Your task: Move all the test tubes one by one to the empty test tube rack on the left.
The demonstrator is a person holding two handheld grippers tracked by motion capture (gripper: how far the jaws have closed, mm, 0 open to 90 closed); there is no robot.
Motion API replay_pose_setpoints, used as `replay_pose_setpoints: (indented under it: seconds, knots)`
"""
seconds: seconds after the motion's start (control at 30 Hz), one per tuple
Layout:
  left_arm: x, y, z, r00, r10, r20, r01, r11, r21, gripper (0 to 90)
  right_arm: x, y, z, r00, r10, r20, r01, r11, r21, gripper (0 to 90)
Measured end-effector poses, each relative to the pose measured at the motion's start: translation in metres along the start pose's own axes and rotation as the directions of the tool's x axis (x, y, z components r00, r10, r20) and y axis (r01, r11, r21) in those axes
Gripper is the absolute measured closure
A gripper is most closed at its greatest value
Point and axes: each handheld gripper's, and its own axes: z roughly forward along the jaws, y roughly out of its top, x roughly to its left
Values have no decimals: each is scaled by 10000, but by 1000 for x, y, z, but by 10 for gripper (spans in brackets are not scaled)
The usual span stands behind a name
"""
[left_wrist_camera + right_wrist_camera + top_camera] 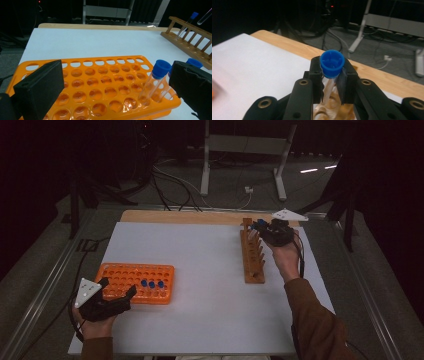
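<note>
Right gripper (331,82) clamped on blue-capped test tube (331,63), above far end of wooden rack (252,257). Left gripper (117,292) jaws apart over orange rack (120,272) holding capped tubes (156,80).

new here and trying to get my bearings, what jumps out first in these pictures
The bright orange tube rack at the near left of the white table stands out most, with blue-capped test tubes at its right end and the open left tongs beside it. At the far right, the right tongs are clamped on a blue-capped tube above the wooden rack.
</note>
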Motion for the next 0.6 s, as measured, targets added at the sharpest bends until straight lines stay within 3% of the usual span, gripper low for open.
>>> replay_pose_setpoints:
  seconds: [0.27,0.6]
  knots:
    - [-2,0,1,10000,94,-22,-94,10000,29,9,13,-4,-2,9977,-106,-670,120,9997,213,764]
    - [-5,2,0,9998,161,-112,-162,9999,-53,9,33,-11,0,9880,-167,-1535,244,9985,481,763]
